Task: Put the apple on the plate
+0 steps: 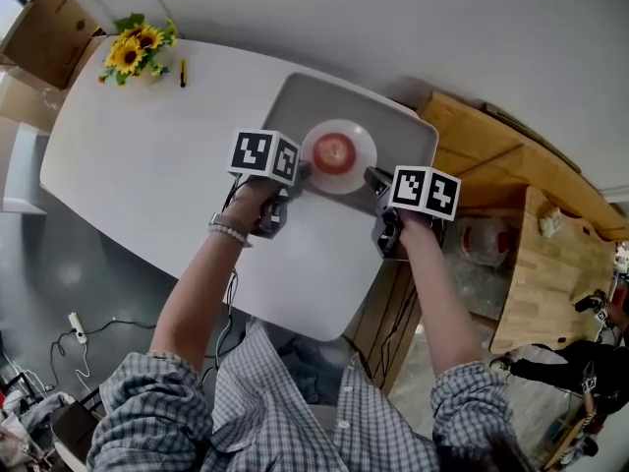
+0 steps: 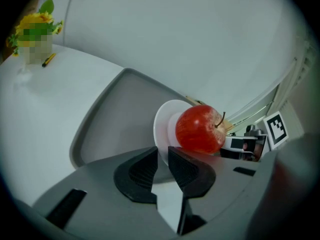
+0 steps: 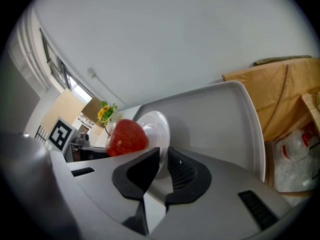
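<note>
A red apple [image 1: 334, 150] rests on a small white plate [image 1: 362, 139], which sits over a grey tray [image 1: 295, 106] on the white table. My left gripper [image 1: 303, 170] is shut on the plate's left rim. My right gripper [image 1: 374, 177] is shut on its right rim. In the left gripper view the plate's rim [image 2: 162, 126] runs in between the jaws of the left gripper [image 2: 163, 159], with the apple [image 2: 200, 129] just beyond. In the right gripper view the plate [image 3: 156, 126] is pinched by the right gripper [image 3: 163, 159], and the apple [image 3: 126, 136] lies to its left.
A bunch of sunflowers [image 1: 138, 47] and a pencil [image 1: 183, 72] are at the table's far left corner. Wooden furniture [image 1: 511, 165] stands close on the right, past the table's edge. A cardboard box [image 1: 49, 32] is at the upper left.
</note>
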Tool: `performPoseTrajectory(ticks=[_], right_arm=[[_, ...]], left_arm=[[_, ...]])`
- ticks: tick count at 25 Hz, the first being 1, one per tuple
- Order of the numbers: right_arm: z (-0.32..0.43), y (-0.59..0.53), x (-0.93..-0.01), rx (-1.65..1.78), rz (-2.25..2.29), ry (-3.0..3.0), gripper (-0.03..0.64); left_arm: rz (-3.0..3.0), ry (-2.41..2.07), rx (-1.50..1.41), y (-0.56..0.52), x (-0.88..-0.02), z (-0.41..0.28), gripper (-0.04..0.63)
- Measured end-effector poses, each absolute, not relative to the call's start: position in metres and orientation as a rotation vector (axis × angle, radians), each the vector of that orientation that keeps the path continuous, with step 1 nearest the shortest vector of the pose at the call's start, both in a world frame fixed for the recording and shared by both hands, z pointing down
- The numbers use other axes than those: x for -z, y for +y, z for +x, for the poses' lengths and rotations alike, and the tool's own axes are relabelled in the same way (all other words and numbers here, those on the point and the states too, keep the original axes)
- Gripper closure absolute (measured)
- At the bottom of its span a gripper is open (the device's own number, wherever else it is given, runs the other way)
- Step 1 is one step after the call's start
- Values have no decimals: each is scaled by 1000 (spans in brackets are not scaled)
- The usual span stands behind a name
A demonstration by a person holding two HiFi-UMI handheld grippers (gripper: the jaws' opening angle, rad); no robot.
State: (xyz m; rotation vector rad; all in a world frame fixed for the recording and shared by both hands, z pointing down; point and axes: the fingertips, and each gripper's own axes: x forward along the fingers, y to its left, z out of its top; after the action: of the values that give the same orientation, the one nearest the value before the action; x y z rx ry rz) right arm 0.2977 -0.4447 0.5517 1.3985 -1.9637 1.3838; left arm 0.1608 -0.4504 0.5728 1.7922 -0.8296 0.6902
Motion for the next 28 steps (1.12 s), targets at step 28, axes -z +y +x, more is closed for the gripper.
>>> performPoseTrajectory(ticks=[28], right_arm=[[326,-437,-545,-1192,1567,-1992,557]], left_arm=[[1815,-890,-657,-452,-563,157,529]])
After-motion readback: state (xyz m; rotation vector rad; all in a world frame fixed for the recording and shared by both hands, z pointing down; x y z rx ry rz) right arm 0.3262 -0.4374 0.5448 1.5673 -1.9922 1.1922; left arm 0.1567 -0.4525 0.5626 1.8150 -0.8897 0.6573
